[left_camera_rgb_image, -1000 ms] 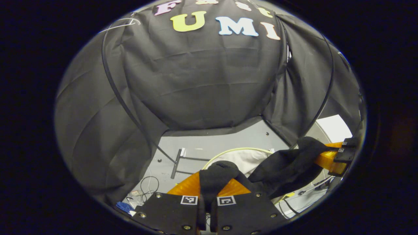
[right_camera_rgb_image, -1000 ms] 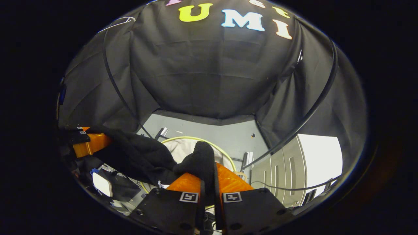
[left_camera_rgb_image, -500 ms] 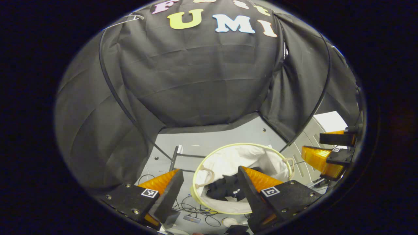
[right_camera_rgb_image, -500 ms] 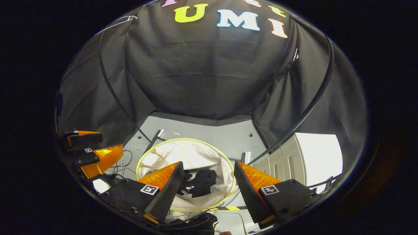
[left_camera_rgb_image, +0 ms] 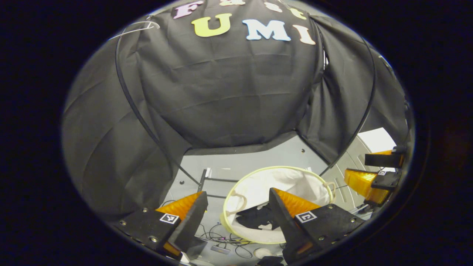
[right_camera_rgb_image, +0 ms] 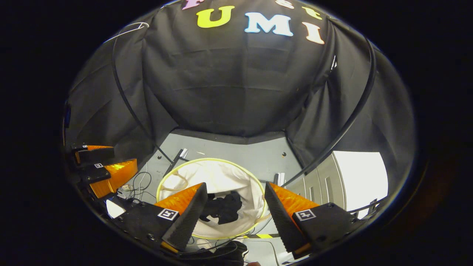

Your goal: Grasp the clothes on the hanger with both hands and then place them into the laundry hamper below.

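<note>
Both wide apart, holding nothing: left gripper (left_camera_rgb_image: 236, 207) and right gripper (right_camera_rgb_image: 232, 203) above hamper (right_camera_rgb_image: 218, 162); clothes (right_camera_rgb_image: 223, 208) heaped directly below, inside.

Hamper (right_camera_rgb_image: 255, 192) mouth wide open, nothing across it. Dark clothes (right_camera_rgb_image: 223, 208) low inside hamper, well below its rim; white lining bare around them. Left gripper (left_camera_rgb_image: 236, 214) and right gripper (right_camera_rgb_image: 232, 210) both spread, above hamper, nothing between fingers. Booth cloth wall (right_camera_rgb_image: 229, 88) closes space behind hamper. Black bars (left_camera_rgb_image: 207, 184) on floor behind hamper. Cables (right_camera_rgb_image: 138, 183) on floor left of hamper. Cabinet (right_camera_rgb_image: 317, 184) right of hamper.
</note>
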{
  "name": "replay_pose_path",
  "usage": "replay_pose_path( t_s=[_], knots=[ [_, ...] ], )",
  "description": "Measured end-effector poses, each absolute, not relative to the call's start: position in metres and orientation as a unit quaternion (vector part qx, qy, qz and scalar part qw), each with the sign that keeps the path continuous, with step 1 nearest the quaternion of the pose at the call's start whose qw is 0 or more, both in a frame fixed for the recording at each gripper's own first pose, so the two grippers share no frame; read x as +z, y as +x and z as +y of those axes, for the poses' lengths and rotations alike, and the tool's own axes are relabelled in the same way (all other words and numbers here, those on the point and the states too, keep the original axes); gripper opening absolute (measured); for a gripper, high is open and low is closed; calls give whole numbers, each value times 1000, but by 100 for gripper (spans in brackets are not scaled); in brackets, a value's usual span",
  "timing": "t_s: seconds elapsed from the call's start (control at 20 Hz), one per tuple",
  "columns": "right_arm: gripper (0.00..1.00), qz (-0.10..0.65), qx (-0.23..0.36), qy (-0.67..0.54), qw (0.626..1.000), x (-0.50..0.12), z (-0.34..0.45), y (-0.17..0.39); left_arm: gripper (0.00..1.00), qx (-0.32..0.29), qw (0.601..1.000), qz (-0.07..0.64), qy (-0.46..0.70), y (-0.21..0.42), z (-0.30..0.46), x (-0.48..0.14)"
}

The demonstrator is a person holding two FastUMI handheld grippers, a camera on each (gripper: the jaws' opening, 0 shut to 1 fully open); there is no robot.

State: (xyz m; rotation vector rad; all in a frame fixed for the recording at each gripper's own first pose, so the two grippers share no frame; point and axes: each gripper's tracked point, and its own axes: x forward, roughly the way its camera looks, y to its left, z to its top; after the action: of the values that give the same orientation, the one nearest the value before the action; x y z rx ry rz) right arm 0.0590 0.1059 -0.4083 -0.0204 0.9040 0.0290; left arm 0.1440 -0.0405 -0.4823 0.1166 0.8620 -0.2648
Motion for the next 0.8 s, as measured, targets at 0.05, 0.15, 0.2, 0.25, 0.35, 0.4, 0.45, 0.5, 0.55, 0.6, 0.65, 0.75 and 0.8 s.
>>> replay_pose_path(
  t_s=[0.05, 0.15, 0.2, 0.25, 0.35, 0.4, 0.45, 0.5, 0.55, 0.6, 0.65, 0.75, 0.8],
  knots=[
    [98, 429, 12, -8, 903, -400, 106, 61, 99, -129, 901, 410, 54, 145, -41, -474],
    [98, 409, 7, -5, 913, -376, 102, 64, 99, -134, 910, 390, 46, 147, -43, -448],
    [98, 395, 3, -4, 919, -361, 99, 65, 99, -137, 914, 378, 47, 149, -43, -434],
    [98, 381, 0, -2, 925, -346, 96, 68, 99, -139, 919, 366, 52, 151, -41, -421],
    [98, 356, -2, -3, 935, -320, 89, 68, 99, -140, 927, 343, 54, 152, -39, -393],
    [98, 343, -2, -5, 939, -304, 84, 67, 99, -138, 932, 332, 49, 154, -40, -376],
    [97, 331, -3, -8, 944, -292, 77, 67, 98, -136, 936, 320, 45, 154, -40, -361],
    [98, 319, -4, -10, 948, -277, 69, 67, 98, -135, 941, 308, 40, 153, -40, -344],
    [98, 306, -5, -10, 952, -265, 61, 65, 99, -133, 944, 298, 36, 154, -41, -329],
    [98, 298, -5, -8, 955, -255, 54, 65, 97, -132, 948, 289, 32, 150, -42, -313],
    [98, 289, -6, -5, 957, -246, 47, 62, 97, -129, 952, 278, 29, 148, -43, -295],
    [97, 272, -9, 3, 962, -222, 34, 57, 99, -128, 959, 252, 22, 145, -51, -260],
    [98, 257, -10, 8, 966, -208, 28, 57, 99, -131, 962, 237, 18, 144, -56, -242]
  ],
)
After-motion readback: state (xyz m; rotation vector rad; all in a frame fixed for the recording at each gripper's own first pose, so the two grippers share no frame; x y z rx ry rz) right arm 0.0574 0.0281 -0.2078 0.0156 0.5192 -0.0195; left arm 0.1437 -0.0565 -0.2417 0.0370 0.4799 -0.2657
